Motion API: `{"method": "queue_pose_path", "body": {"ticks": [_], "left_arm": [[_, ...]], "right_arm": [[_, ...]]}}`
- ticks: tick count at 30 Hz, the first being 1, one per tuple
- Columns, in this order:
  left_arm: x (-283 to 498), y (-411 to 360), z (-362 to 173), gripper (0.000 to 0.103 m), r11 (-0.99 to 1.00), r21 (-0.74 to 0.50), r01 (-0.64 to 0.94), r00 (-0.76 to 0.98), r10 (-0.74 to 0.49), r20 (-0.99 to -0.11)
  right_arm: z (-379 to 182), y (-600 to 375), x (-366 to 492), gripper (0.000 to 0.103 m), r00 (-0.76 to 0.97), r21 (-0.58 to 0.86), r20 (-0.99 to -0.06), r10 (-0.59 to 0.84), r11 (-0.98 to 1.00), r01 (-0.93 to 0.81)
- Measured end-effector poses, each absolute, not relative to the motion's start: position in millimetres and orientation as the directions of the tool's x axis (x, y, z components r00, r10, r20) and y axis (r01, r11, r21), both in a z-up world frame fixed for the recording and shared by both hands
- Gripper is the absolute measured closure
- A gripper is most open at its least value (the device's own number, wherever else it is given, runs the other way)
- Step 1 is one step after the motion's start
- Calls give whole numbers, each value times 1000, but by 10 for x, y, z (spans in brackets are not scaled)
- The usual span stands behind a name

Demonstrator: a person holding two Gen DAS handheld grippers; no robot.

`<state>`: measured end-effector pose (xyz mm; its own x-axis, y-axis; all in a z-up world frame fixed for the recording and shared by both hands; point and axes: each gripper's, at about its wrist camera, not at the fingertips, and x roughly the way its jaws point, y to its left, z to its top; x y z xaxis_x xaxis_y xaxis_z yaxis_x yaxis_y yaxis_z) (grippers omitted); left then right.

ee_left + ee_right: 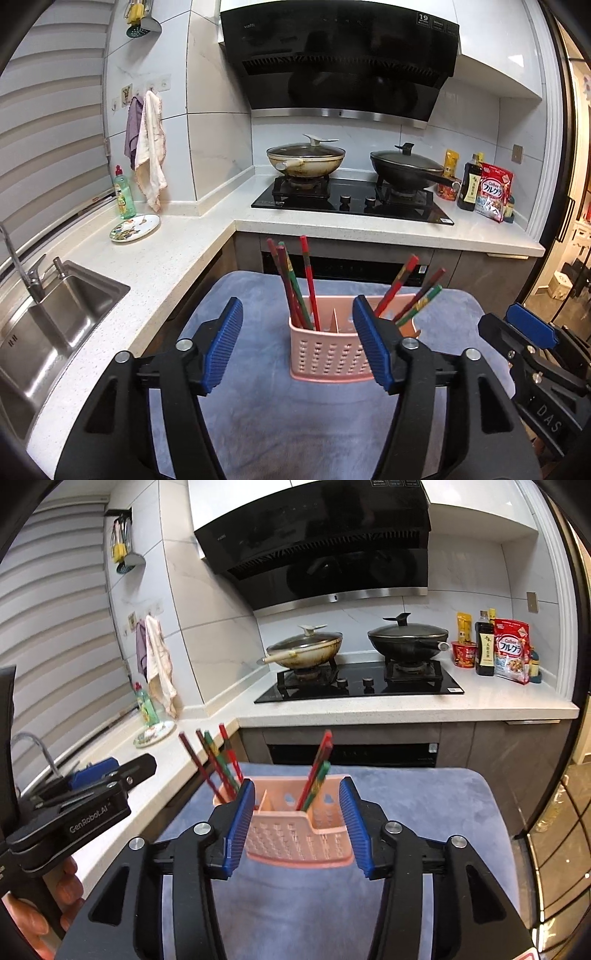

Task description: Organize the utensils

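Chopsticks (291, 291) stand sorted in both end compartments of the pink holder (328, 354) on the blue mat (295, 424). Our left gripper (297, 349) and right gripper (295, 825) are agape, empty. Placement looks finished; next we check for strays.

White-tiled kitchen (218, 147), slatted blind (48, 129), speckled counter (177, 251).

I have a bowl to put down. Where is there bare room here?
Free: blue mat right of the pink holder, and white counter between plate and sink. Crowded: counter right of the stove.
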<state>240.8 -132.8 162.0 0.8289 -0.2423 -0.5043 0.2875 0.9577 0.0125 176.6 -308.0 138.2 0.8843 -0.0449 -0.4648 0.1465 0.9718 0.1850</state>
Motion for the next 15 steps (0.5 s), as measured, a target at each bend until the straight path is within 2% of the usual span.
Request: {"method": "queue_pose_path", "body": {"ticks": [7,15], "left_arm": [[2084,-1259,1550,28,959,64,275,836,-206,-509],[1857,-1192,1426,23,960,84,267,825,-183,-534]], "right_arm": [[1303,-2964,1424,44,867,174,-495,-53,972,159],[1209,-2839,1139,29,835,132,-538,-115,967,218]]}}
